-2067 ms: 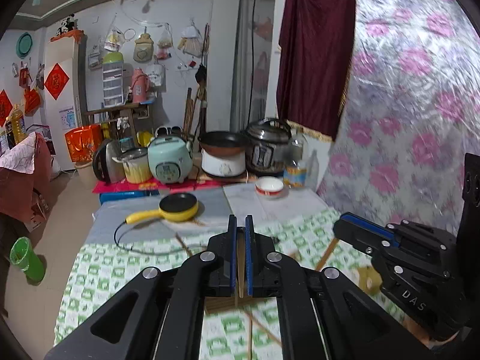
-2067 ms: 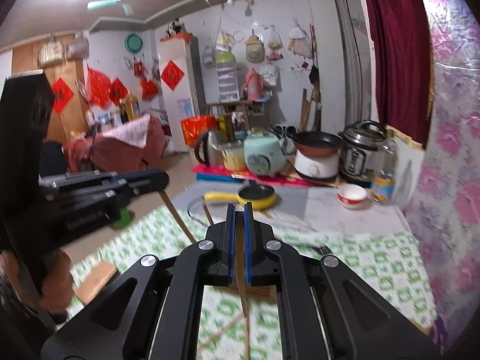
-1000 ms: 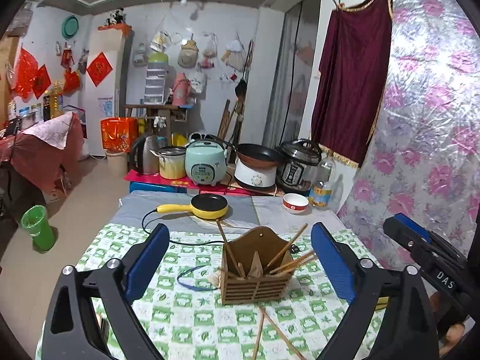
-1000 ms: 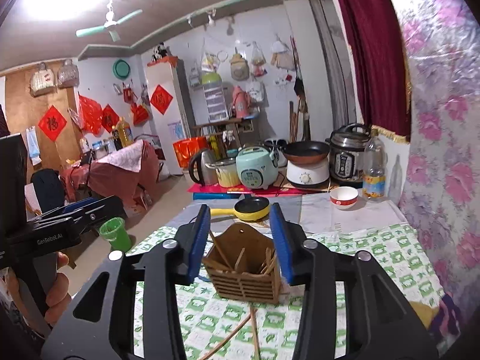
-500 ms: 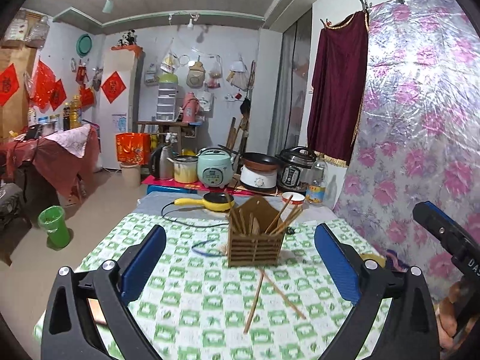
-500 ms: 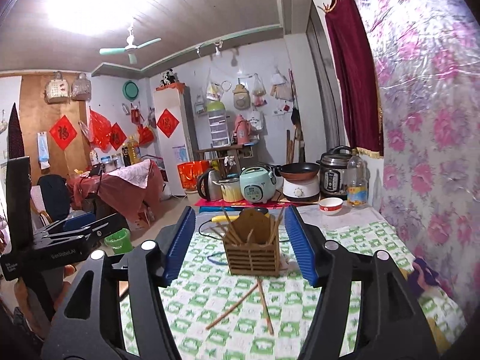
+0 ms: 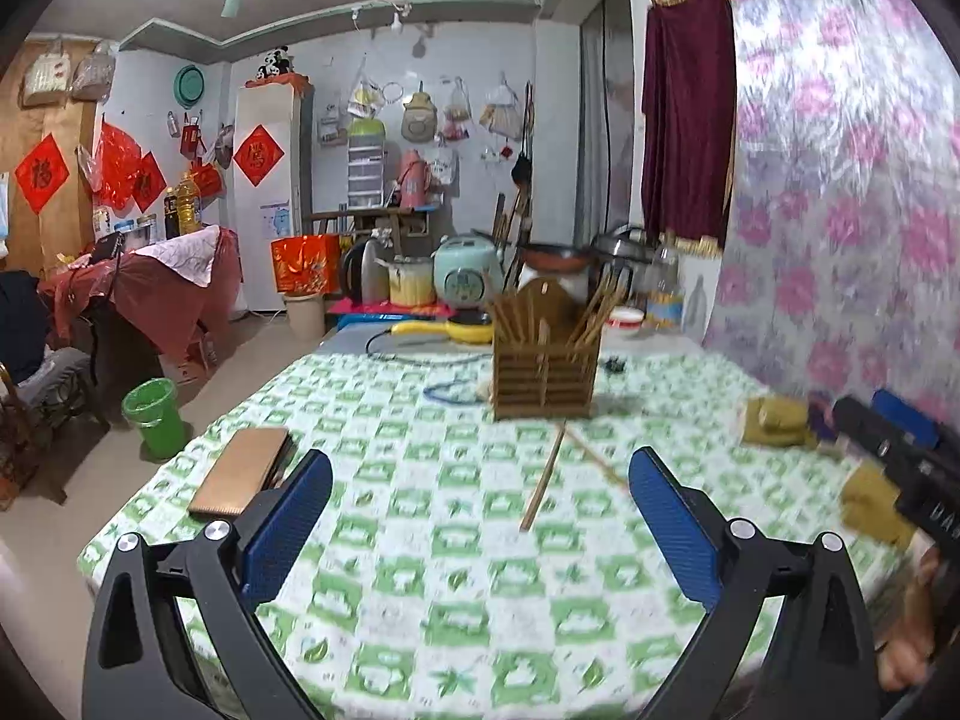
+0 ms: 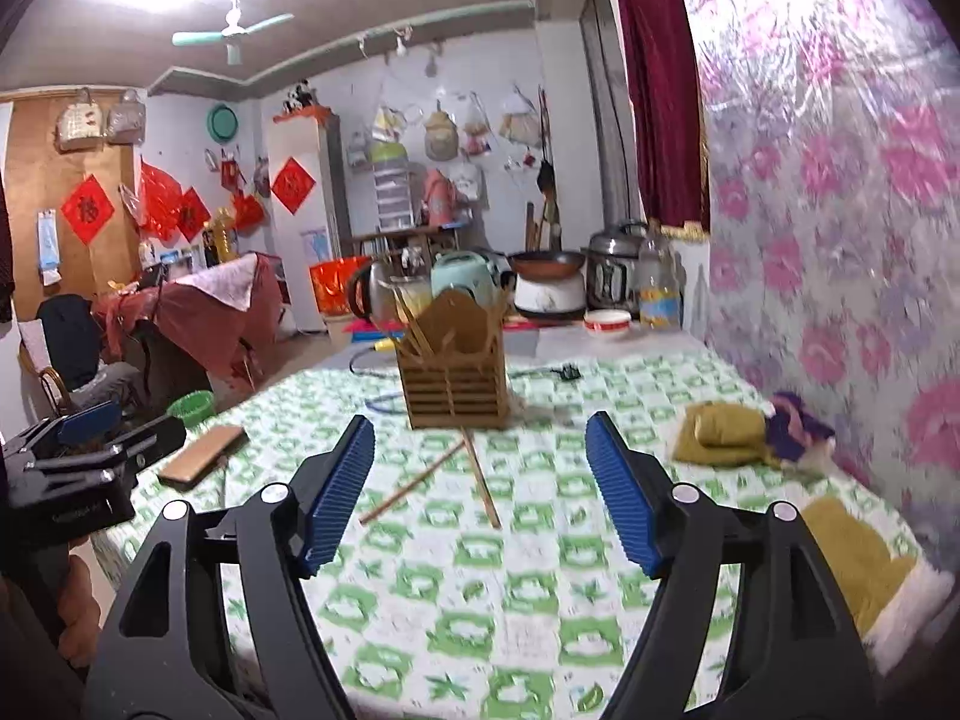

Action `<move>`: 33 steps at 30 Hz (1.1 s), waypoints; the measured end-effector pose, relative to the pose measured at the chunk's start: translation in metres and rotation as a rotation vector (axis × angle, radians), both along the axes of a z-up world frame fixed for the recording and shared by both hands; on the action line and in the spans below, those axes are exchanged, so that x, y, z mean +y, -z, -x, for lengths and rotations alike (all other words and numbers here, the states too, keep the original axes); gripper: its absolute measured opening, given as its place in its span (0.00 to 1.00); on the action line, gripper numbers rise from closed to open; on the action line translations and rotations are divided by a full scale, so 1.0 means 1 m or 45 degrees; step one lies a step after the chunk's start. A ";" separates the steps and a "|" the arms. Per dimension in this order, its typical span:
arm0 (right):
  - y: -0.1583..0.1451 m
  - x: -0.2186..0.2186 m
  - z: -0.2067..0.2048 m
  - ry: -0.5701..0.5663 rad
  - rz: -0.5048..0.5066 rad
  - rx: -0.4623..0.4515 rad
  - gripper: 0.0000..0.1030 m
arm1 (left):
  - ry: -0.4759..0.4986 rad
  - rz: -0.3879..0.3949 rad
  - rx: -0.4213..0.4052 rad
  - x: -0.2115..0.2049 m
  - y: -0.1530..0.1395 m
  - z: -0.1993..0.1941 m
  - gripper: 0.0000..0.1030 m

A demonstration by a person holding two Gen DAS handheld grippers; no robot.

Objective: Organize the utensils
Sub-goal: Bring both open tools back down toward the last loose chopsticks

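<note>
A brown slatted wooden utensil holder (image 7: 545, 375) stands on the green-checked tablecloth (image 7: 420, 540), with several chopsticks upright in it. It also shows in the right wrist view (image 8: 454, 384). Two loose chopsticks (image 7: 543, 486) lie crossed on the cloth in front of it; they also show in the right wrist view (image 8: 480, 480). My left gripper (image 7: 480, 516) is open and empty, well back from the holder. My right gripper (image 8: 479, 480) is open and empty, also back near the table's front.
A brown flat case (image 7: 240, 471) lies at the table's left edge. Yellow cloths (image 8: 723, 432) lie at the right by the floral wall. A blue cable (image 7: 450, 391), a yellow pan (image 7: 450, 330) and kitchen appliances (image 8: 546, 288) sit behind the holder.
Both grippers were shut on chopsticks at the holder, then opened and left them in it. Both have pulled back toward the table's front, so the holder looks farther away.
</note>
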State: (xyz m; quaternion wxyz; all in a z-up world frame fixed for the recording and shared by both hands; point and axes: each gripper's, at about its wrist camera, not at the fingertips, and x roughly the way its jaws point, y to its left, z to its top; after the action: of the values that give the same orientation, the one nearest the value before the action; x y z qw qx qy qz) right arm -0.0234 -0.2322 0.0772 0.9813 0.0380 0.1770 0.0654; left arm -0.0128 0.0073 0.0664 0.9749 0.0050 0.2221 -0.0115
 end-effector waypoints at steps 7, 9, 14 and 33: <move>0.024 -0.003 -0.005 0.020 0.046 0.063 0.75 | -0.004 -0.097 0.058 -0.011 0.030 -0.003 0.95; 0.028 -0.004 -0.007 0.025 0.041 0.082 0.75 | -0.008 -0.091 0.069 -0.009 0.034 -0.005 0.95; 0.033 -0.006 -0.010 0.030 0.039 0.110 0.78 | -0.018 -0.073 0.090 -0.006 0.039 -0.008 0.95; 0.050 -0.008 -0.019 0.027 0.036 0.164 0.83 | -0.041 -0.065 0.199 0.008 0.062 -0.030 0.95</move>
State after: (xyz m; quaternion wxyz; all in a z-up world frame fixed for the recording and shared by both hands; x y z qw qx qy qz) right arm -0.0047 -0.2405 0.0275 0.9690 0.0303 0.2402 0.0498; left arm 0.0170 0.0150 0.0047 0.9542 0.0253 0.2979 0.0092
